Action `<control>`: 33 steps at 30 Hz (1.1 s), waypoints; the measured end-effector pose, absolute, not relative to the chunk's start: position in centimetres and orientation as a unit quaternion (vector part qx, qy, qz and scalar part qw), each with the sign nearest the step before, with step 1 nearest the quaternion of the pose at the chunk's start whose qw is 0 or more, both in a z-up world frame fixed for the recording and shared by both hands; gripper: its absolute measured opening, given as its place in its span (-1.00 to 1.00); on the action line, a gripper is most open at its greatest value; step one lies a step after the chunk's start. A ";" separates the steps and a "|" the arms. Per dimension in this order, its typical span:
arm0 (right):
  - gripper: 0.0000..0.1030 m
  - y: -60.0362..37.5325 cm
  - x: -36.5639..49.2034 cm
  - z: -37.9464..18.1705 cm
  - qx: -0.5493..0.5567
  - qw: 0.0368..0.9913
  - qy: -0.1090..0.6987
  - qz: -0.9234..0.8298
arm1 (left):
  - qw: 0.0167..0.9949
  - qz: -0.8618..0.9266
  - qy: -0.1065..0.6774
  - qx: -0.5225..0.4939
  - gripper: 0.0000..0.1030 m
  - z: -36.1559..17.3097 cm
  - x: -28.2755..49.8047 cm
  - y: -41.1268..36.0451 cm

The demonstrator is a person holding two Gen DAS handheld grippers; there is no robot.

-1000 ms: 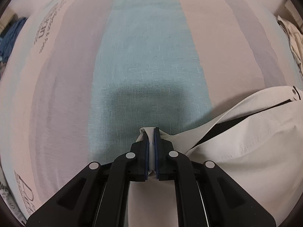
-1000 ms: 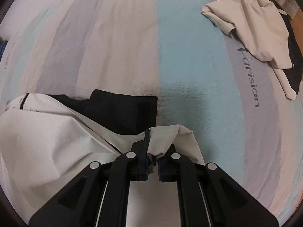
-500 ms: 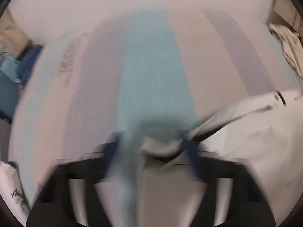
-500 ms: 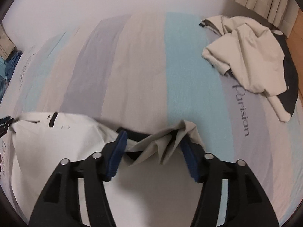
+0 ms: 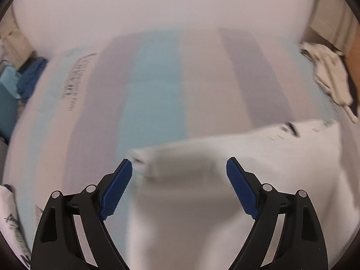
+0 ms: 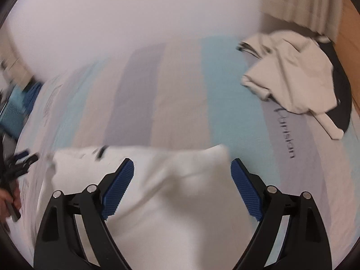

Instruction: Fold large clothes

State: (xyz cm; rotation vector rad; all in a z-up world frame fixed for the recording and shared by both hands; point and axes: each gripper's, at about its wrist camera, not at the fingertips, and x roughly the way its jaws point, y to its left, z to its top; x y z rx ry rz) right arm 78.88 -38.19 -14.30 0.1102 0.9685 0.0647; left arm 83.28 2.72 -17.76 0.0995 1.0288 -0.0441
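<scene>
Your left gripper (image 5: 178, 168) stands wide with nothing in it, and your right gripper (image 6: 182, 169) has just been opening and is wide too, with no cloth pinched between its blue pads. The white garment (image 5: 247, 180) lies on the striped bed sheet (image 5: 155, 94), below both grippers, its upper edge across the teal stripe of that sheet.

The folded edge looks loose: the corner of the garment nearest the teal stripe is humped, not flat, so it may spring back or slide open once left alone. If you reach in again for the next fold, an open finger could snag that raised corner and drag the layer askew. The crumpled beige garment (image 6: 290, 78) sits well apart from the white one, near the sheet's far right edge, so tangling with it seems unlikely. Motion blur hides how flat the rest lies.
</scene>
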 end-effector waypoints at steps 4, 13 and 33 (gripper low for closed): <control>0.65 -33.3 77.2 -16.1 0.030 0.874 0.482 0.053 | 0.859 -0.078 0.503 0.057 0.63 -19.4 81.5 -2.9; 0.36 -28.0 81.0 -24.6 0.002 0.808 0.587 0.045 | 0.836 -0.076 0.538 0.076 0.65 -25.7 84.6 -7.0; 0.82 -28.4 68.7 -19.0 -0.011 0.860 0.507 0.055 | 0.867 -0.087 0.487 0.065 0.84 -21.2 72.4 -7.9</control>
